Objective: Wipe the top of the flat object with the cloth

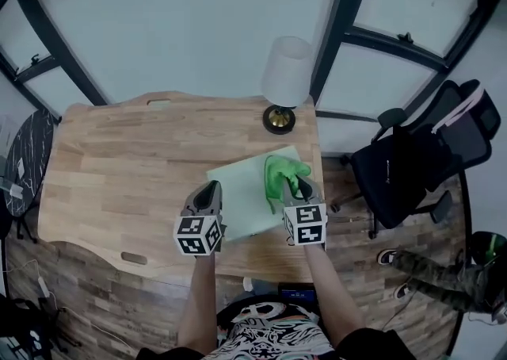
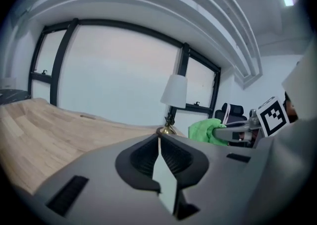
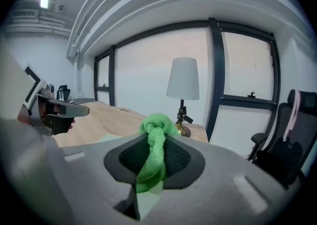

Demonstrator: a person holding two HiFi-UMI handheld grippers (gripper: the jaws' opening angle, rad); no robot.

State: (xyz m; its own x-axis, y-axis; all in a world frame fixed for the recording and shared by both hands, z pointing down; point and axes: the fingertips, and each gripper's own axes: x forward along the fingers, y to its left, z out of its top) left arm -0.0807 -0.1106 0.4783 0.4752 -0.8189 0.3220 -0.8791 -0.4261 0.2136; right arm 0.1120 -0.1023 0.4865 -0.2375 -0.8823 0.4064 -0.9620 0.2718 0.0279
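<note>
A person's forearms (image 1: 202,303) reach over a wooden counter (image 1: 119,168) toward a white-shaded lamp (image 1: 286,73) with a brass base, which stands at the counter's far edge before tall black-framed windows (image 1: 198,25). The flat object (image 1: 242,196), a pale green sheet, lies on the counter just on the person's side of the lamp, one corner close to the lamp's base. The right tongs (image 1: 304,185) are clamped on the cloth (image 1: 282,174), a bright green rag bunched into a thick twist that fills the gap between the jaws and bulges out past their tips. In the head view the cloth sits over the end of the sheet nearest the lamp, though whether it touches the surface cannot be told. The left tongs (image 1: 209,188) hang at the sheet's edge farther from the lamp, to the lamp's left as the person faces it. Their jaws are pressed together, with only a pale sliver showing through the slit between them and nothing seen gripped. Both tongs point toward the lamp, tilted a little downward, and the lamp appears ahead in each gripper view. A black office chair (image 1: 400,172) stands off the counter to the lamp's right, on a wood-patterned floor (image 1: 79,303).
</note>
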